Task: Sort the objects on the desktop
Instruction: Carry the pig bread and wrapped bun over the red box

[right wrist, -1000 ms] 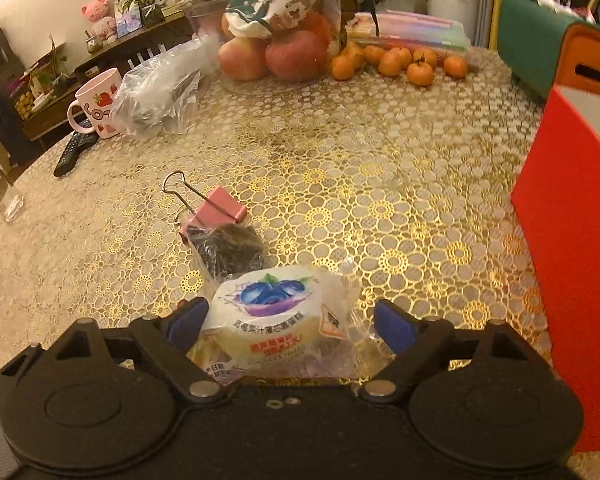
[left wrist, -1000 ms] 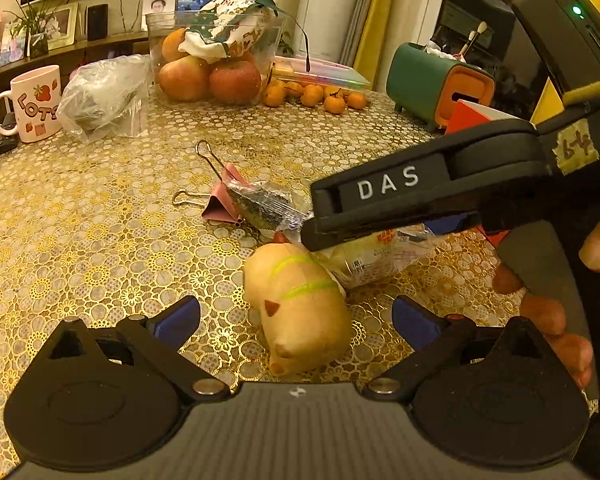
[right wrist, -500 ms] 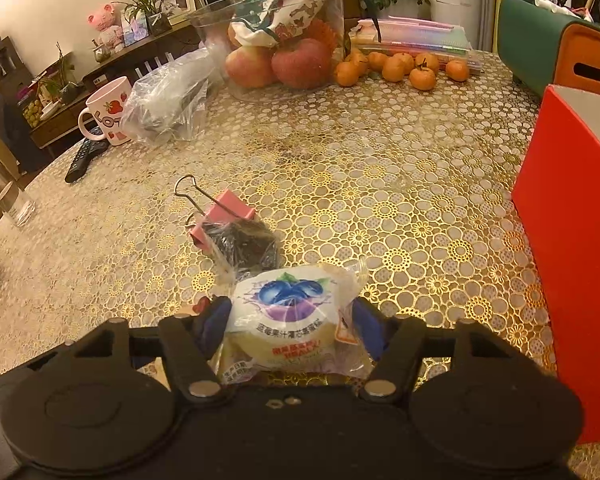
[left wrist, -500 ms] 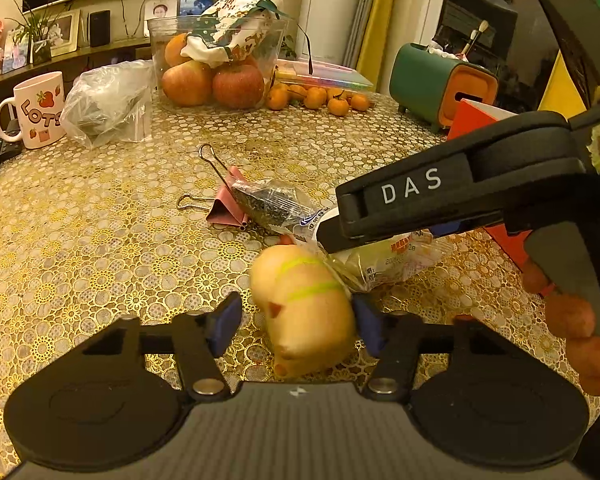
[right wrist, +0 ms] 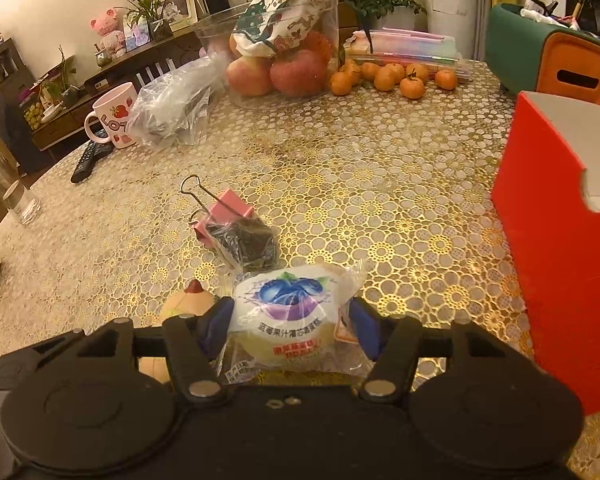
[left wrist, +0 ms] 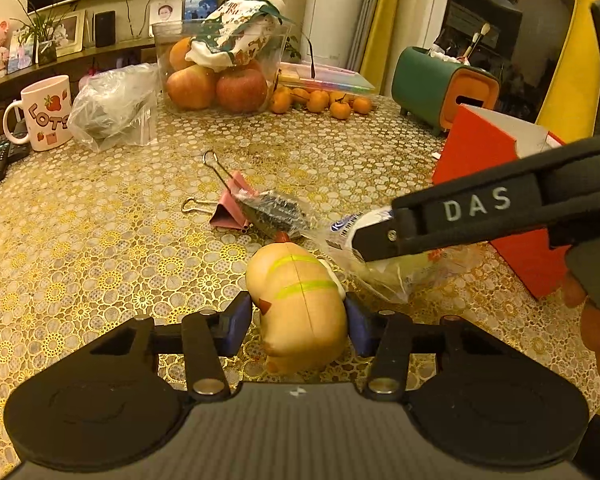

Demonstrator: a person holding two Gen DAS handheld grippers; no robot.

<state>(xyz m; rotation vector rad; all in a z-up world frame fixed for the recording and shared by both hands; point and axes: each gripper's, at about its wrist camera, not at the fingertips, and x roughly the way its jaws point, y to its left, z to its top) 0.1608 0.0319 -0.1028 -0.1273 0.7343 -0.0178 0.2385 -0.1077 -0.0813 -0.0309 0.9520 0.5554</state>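
Both grippers pinched their finds, the left gripper (left wrist: 298, 316) a tan toy (left wrist: 298, 304) and the right gripper (right wrist: 290, 326) a wrapped snack (right wrist: 292, 316), while the pink clip (right wrist: 224, 214) and dark packet (right wrist: 246, 242) lay unsorted, the red box (right wrist: 556, 240) seemingly still empty.

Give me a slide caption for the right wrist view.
Right gripper shut on blueberry snack packet, red box alongside.

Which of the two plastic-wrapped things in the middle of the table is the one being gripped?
The blueberry-printed snack pack, squeezed by the right gripper; the dark packet lies free against the pink binder clip.
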